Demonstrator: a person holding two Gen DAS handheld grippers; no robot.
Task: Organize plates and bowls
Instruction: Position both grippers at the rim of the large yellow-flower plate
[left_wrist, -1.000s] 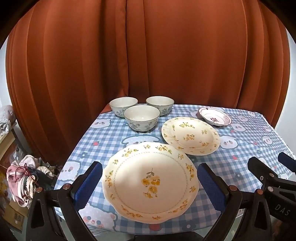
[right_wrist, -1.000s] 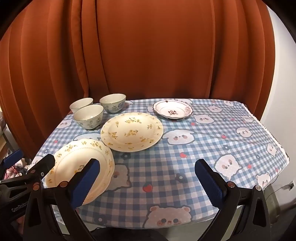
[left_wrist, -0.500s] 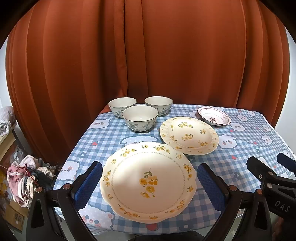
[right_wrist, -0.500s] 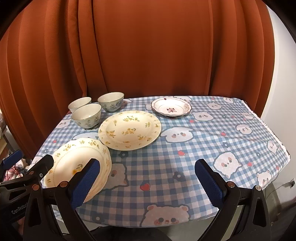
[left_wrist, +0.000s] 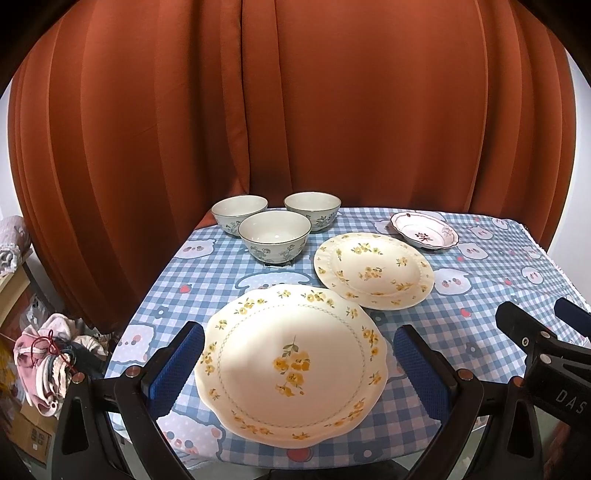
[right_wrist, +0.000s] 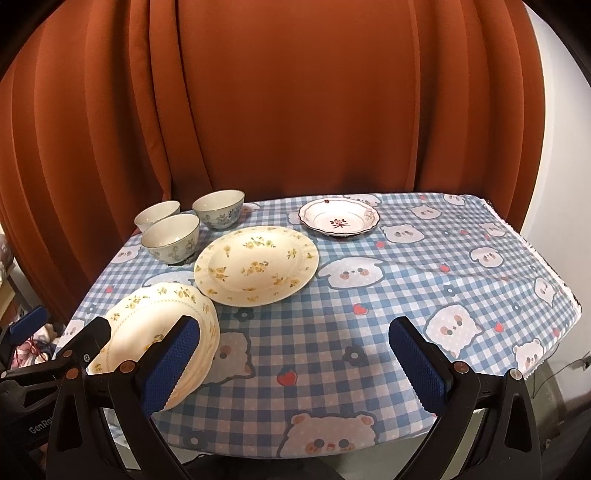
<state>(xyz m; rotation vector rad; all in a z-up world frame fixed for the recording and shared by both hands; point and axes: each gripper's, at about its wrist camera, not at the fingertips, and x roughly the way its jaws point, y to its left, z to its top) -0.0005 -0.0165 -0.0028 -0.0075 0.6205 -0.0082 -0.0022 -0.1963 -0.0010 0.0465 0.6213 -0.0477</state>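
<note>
Two large cream plates with yellow flowers lie on the checked tablecloth: the near plate (left_wrist: 291, 362) (right_wrist: 159, 325) by the front edge, the far plate (left_wrist: 373, 275) (right_wrist: 256, 266) behind it. Three pale bowls (left_wrist: 274, 236) (right_wrist: 170, 238) cluster at the back left. A small dish with a red pattern (left_wrist: 424, 234) (right_wrist: 339, 220) sits at the back. My left gripper (left_wrist: 298, 343) is open, with its blue pads on either side of the near plate. My right gripper (right_wrist: 294, 339) is open over bare cloth, to the right of that plate.
The table (right_wrist: 406, 295) carries a blue checked cloth printed with bears and ends close below both grippers. An orange curtain (left_wrist: 295, 110) hangs right behind it. Clothes and boxes (left_wrist: 44, 354) lie on the floor to the left. A white wall (right_wrist: 554, 184) stands at the right.
Both views have drifted only slightly. The plates, bowls and small dish lie where they were, and both grippers have stayed open.
</note>
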